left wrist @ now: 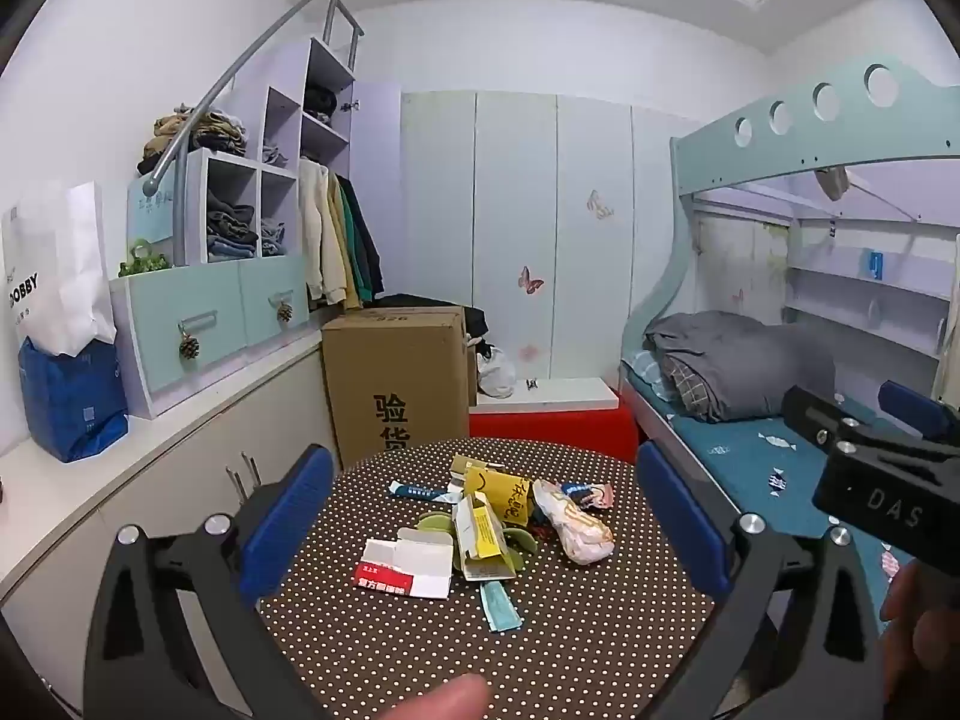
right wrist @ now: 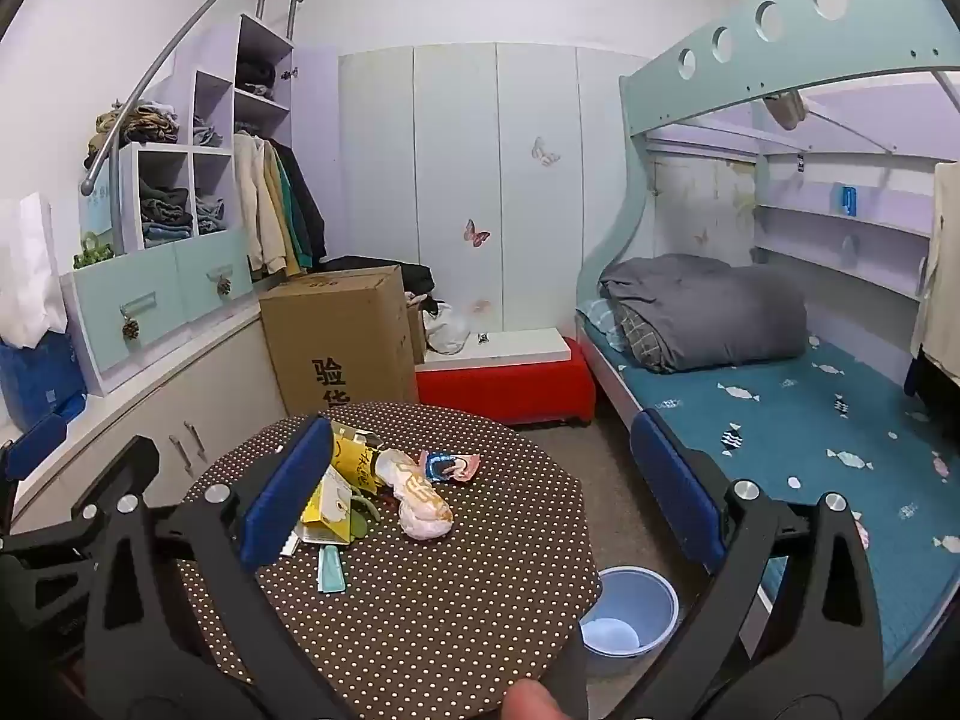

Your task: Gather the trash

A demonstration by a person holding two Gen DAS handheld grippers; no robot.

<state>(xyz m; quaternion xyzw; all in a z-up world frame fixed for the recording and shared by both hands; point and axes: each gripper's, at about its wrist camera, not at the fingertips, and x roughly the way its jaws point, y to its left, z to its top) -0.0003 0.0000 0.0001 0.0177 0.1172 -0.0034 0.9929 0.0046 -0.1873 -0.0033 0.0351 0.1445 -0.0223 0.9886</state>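
A pile of trash lies on the round brown polka-dot table (left wrist: 480, 648): a red and white box (left wrist: 408, 567), an open yellow carton (left wrist: 483, 534), a yellow wrapper (left wrist: 504, 489), a crumpled pink-white bag (left wrist: 576, 519) and a teal strip (left wrist: 501, 603). My left gripper (left wrist: 486, 519) is open and empty, held above the near side of the pile. My right gripper (right wrist: 486, 495) is open and empty above the table (right wrist: 420, 600), right of the pile; the pink-white bag (right wrist: 423, 501) lies between its fingers. A blue bin (right wrist: 630, 609) stands on the floor by the table.
A cardboard box (left wrist: 396, 378) and a red bench (left wrist: 552, 423) stand behind the table. Low cabinets with drawers and shelves (left wrist: 198, 324) run along the left. A bunk bed (right wrist: 780, 396) with a grey duvet is on the right. The right gripper's body (left wrist: 882, 468) shows in the left wrist view.
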